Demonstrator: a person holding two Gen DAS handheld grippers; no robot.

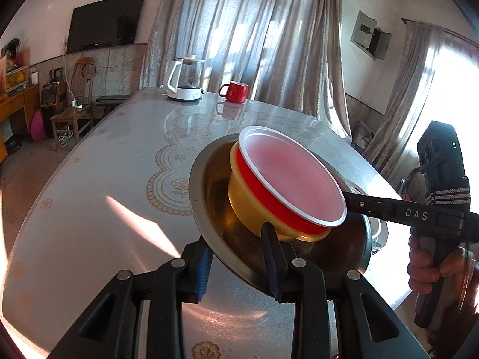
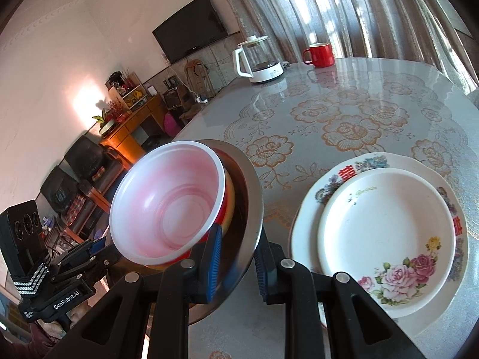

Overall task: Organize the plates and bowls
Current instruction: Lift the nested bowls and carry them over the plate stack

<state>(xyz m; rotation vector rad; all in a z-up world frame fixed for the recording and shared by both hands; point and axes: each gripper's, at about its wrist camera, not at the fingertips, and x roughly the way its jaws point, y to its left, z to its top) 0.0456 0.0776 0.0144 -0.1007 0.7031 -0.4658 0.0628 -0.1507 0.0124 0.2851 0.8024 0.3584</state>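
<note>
Both grippers' fingers pinch opposite rims of the round steel basin [image 2: 248,197], nested bowls inside; two stacked floral plates [image 2: 386,230] lie at three o'clock on the bench [image 2: 344,113].

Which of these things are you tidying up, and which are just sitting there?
Tidying: metal bowl, yellow bowl, red bowl, big flowered plate, small plate.

Just sitting: kettle, red mug, TV, curtains.

Both claws, left claw [image 1: 239,257] and right claw [image 2: 236,264], angle downward, jaws nearly closed, clamping.
</note>
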